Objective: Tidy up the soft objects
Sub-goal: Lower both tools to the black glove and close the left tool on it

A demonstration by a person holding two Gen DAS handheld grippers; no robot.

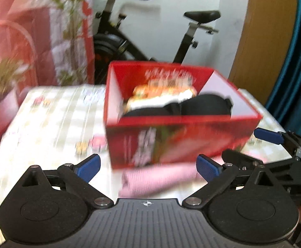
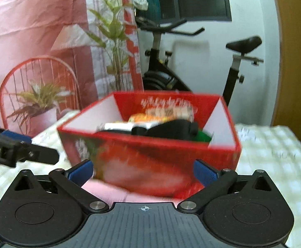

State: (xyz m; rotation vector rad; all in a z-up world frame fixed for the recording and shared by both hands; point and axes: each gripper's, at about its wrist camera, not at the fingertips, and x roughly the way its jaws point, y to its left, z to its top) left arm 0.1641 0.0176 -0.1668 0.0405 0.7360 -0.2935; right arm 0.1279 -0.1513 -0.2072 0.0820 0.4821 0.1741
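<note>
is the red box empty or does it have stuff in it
Not empty: the red box holds a black soft item and colourful packed things behind it.

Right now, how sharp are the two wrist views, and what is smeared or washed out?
Left wrist view: heavy motion blur on the red box and the tablecloth, whose pale surface looks washed out; the left hand-held gripper stays sharp. Right wrist view: the box print and the pink cloth below it are smeared, the exercise bike only soft; both views bend straight lines at the edges.
</note>
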